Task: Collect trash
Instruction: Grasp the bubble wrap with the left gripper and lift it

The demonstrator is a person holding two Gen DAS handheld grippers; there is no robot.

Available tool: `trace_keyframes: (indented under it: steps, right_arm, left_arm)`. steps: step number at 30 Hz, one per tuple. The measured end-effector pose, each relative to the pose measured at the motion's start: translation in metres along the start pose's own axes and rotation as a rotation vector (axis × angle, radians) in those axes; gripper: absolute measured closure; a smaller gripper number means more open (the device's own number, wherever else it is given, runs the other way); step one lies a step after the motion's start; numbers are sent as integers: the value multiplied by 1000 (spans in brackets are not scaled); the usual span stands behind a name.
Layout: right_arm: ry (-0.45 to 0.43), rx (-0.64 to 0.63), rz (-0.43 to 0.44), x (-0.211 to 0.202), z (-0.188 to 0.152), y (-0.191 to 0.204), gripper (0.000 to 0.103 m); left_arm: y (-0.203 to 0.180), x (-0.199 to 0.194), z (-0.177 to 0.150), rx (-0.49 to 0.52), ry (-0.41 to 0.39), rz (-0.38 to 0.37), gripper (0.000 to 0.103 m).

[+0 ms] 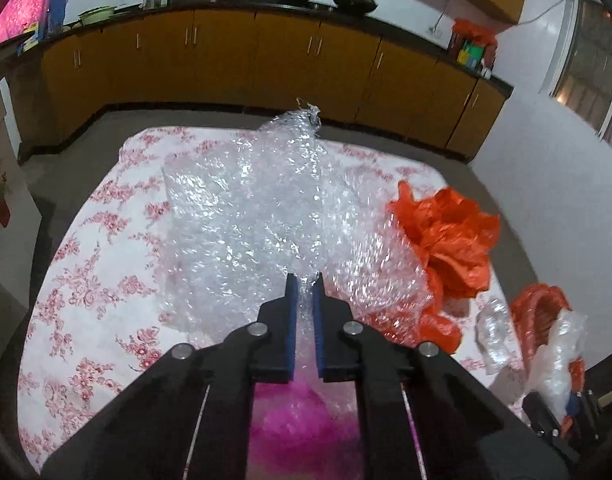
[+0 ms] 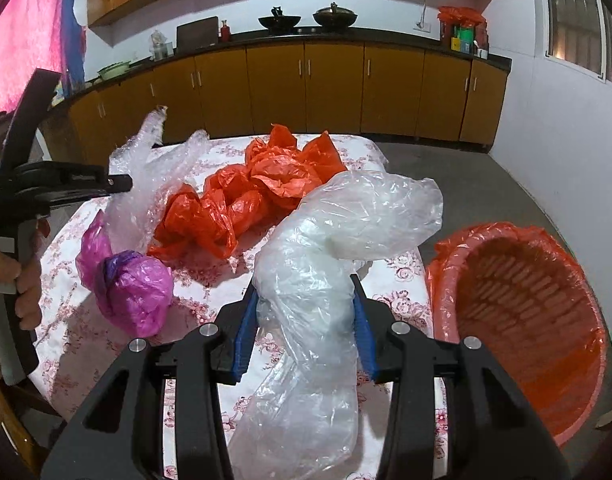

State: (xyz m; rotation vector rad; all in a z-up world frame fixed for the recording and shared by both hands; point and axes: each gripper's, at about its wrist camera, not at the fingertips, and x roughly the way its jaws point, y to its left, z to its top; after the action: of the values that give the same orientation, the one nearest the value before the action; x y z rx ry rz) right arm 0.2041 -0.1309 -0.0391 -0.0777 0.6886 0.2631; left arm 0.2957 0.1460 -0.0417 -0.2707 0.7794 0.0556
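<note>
Pinching bubble wrap (image 1: 261,216) w/ left gripper (image 1: 304,280), right gripper (image 2: 306,300) clamped on clear bag (image 2: 318,264), orange basket (image 2: 522,320) just right.

The table (image 2: 85,340) is the landmark. On it, toward its far edge, lies a crumpled bag (image 2: 261,192); nearer and to the left lies a knotted bag (image 2: 133,292). Left of both, bubble wrap (image 2: 145,168) rises off the table in the left gripper (image 1: 304,284). Above the table's near right part hangs a plastic bag (image 2: 318,280) between the right gripper (image 2: 306,300) fingers. Just beside the table's right edge stands a basket (image 2: 518,320). Behind the table runs a counter (image 2: 346,36).
</note>
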Motion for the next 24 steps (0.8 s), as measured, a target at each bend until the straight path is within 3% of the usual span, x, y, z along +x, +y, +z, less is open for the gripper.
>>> trace_keyframes:
  steps: [10,14,24]
  right_arm:
    - [-49,22,13,-15,7,-8,60]
    - [-58,33,5,-20,7,-14,60]
    - [-98,114,-68,-47,3,-59,60]
  left_arm:
    - [8,-47,26,-32,-132,-67,95]
    - [0,-56,28,-25,-147,-88,95]
    - [-55,-82,15,45,-188,-206,95]
